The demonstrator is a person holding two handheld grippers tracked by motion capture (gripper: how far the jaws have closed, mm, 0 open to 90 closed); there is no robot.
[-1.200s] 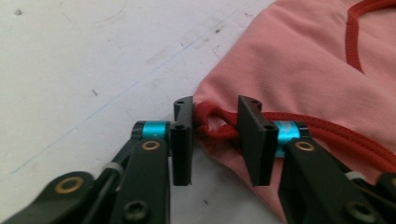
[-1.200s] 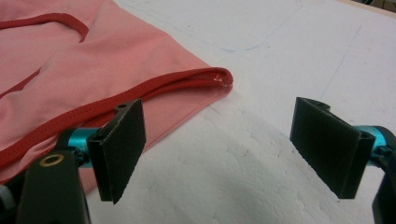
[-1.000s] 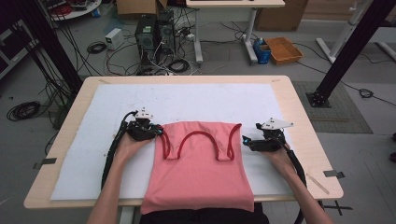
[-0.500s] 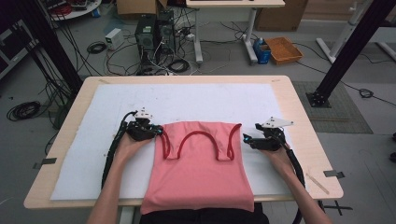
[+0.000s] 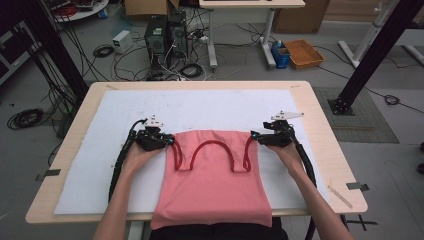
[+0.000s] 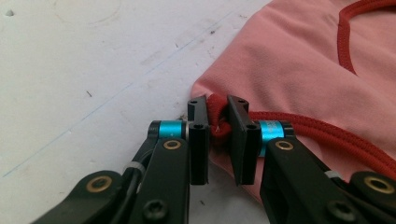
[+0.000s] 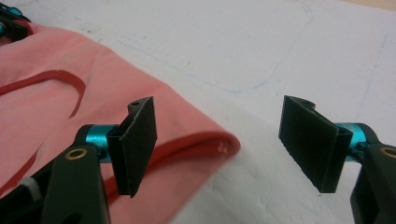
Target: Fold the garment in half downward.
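A coral-pink sleeveless top (image 5: pixel 215 180) with dark red trim lies flat on the white mat (image 5: pixel 200 107), its hem hanging over the near table edge. My left gripper (image 5: pixel 169 142) (image 6: pixel 218 105) is shut on the top's left shoulder corner (image 6: pixel 219 119), its jaws having just closed onto the red trim. My right gripper (image 5: pixel 256 136) (image 7: pixel 219 105) stands open at the right shoulder corner (image 7: pixel 224 144). That corner lies low between the jaws, whose pads do not touch it; they have just been closing.
The wooden table (image 5: pixel 320 150) carries the mat, with bare mat beyond the top and on both sides. Cables trail from both grippers along the forearms. On the floor behind are computer towers (image 5: pixel 162 35), loose cables and an orange tray (image 5: pixel 302 52).
My right gripper has moved a little away from me and inward to the top's right shoulder corner. The left gripper and the top have stayed where they were.
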